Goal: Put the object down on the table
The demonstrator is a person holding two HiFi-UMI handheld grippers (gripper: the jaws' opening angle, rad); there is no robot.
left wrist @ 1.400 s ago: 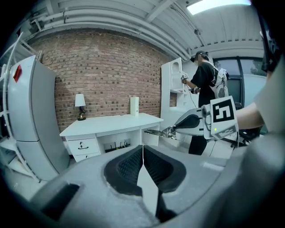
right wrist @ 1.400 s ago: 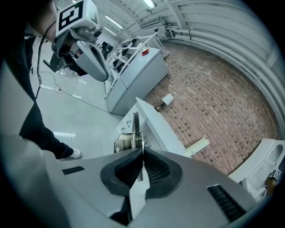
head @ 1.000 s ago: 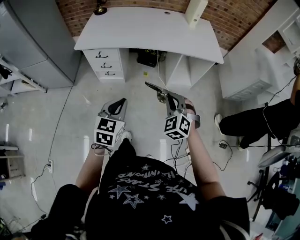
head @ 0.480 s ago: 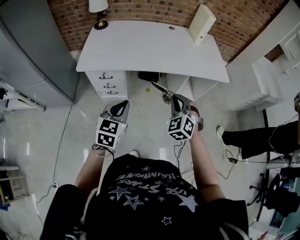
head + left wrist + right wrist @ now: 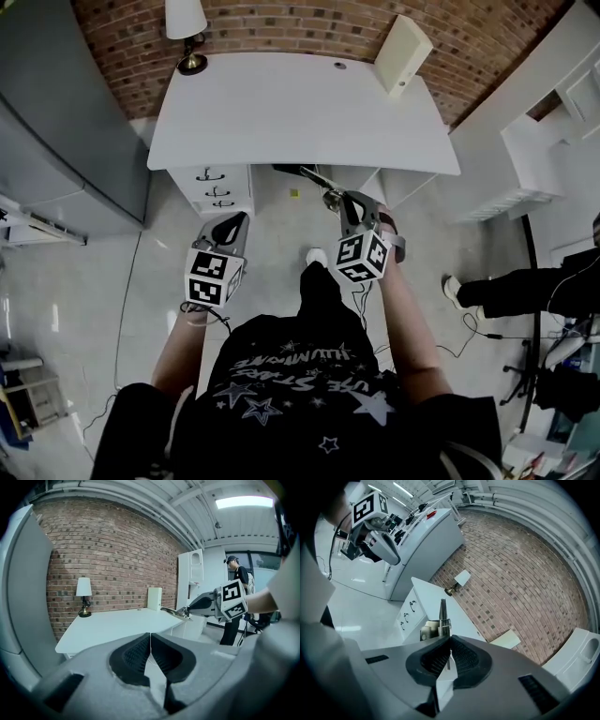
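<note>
Where the metal tool (image 5: 315, 178) is: off the bench (image 5: 281, 103), in the air over the floor just short of the front edge, with its free end pointing at the top.
Why held so: it is gripped by its rear end, so I judge the long free end can reach the surface ahead of the gripper.
Right gripper (image 5: 345, 204): fingers are clamped on the tool's handle end, and the right gripper view shows the rest sticking out ahead of them.
Left gripper (image 5: 236, 223): fingers are pressed together with nothing between them. It is held low beside the other, probably because 1 gripper is enough.
Bench top: the lamp (image 5: 187, 28) and white box (image 5: 401, 52) stand along the back by the brick wall, leaving the near part free for landing.
Task state: the tool does not lie on the bench.
</note>
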